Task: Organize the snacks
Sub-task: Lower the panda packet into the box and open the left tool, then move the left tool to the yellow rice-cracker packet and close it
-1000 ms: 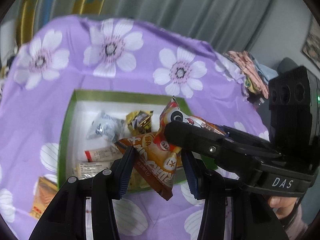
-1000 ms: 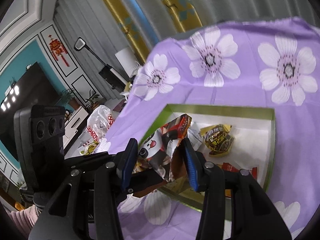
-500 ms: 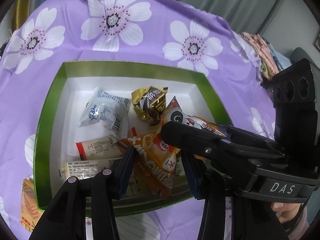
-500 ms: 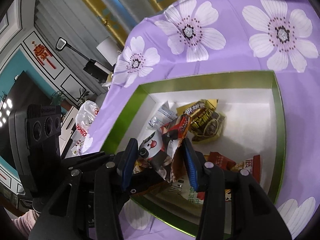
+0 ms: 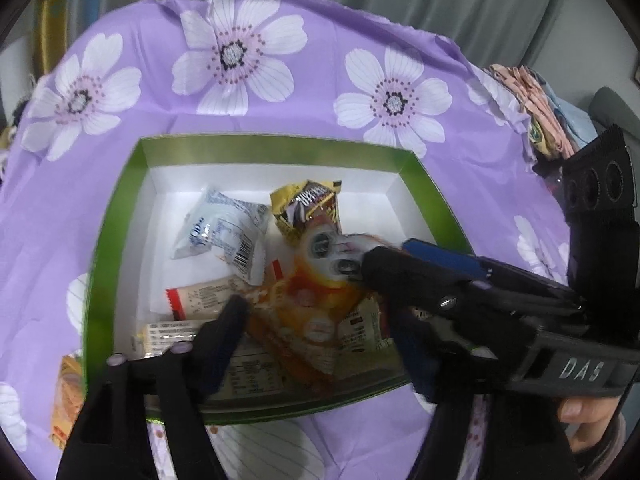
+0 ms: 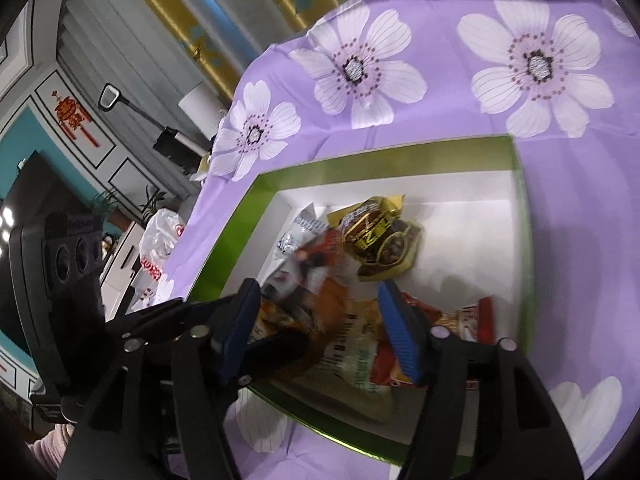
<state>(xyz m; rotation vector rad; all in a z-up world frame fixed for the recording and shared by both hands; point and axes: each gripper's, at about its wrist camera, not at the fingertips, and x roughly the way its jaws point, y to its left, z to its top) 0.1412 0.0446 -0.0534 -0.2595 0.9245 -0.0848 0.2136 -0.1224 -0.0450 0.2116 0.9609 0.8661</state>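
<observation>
- Your left gripper (image 5: 320,328) has its fingers spread apart, and the orange snack packet (image 5: 316,312) lies loose between them, low in the centre of the left wrist view, inside the green box (image 5: 120,216).
- Your right gripper (image 6: 320,320) is likewise released, its blue pads standing wide over the heap in the lower middle of the right wrist view; neither one grasps anything.
- The packet's panda-face end is blurred, so you cannot tell whether it has settled.
- Judge it light, crinkly and slippery: film wrapping with air inside, contents likely brittle.
- If you need it again, take it by a flat sealed end seam, not the puffed middle, and close gently.
- The white pouch (image 5: 220,232) and gold wrapper (image 5: 308,208) sit in the box's upper half, near the packet.
- One packet (image 5: 68,392) lies outside the box at lower left.
</observation>
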